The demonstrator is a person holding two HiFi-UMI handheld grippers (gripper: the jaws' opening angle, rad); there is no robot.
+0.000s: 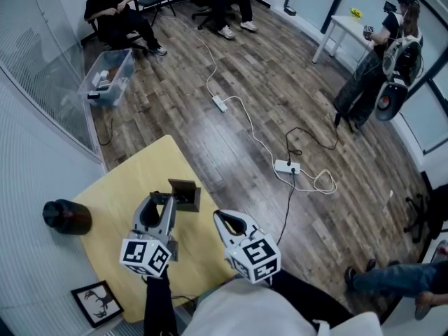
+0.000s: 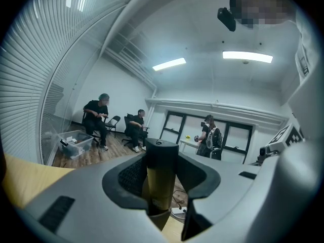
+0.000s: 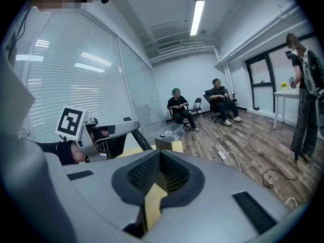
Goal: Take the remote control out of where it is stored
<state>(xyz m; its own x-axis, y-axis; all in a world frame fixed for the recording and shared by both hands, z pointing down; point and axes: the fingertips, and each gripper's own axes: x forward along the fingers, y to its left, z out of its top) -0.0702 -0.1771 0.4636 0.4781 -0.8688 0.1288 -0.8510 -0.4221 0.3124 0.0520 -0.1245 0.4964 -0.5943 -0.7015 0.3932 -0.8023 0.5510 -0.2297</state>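
A black remote control (image 2: 162, 172) stands upright between the jaws of my left gripper (image 1: 162, 199), whose pads are shut on its sides. In the right gripper view the remote control (image 3: 137, 135) slants out of that gripper. Just right of the left jaw tips, a small dark open box (image 1: 185, 196) sits at the far edge of the yellow table (image 1: 119, 194). The remote is outside the box. My right gripper (image 1: 225, 220) hovers over the table's right edge, shut with nothing between its pads, and the box (image 3: 168, 145) lies ahead of it.
A black cylinder (image 1: 66, 216) stands at the table's left, and a framed picture (image 1: 96, 303) lies near its front corner. Beyond the table are cables with a power strip (image 1: 287, 166), a clear bin (image 1: 106, 77), seated people and a standing person (image 1: 381, 61).
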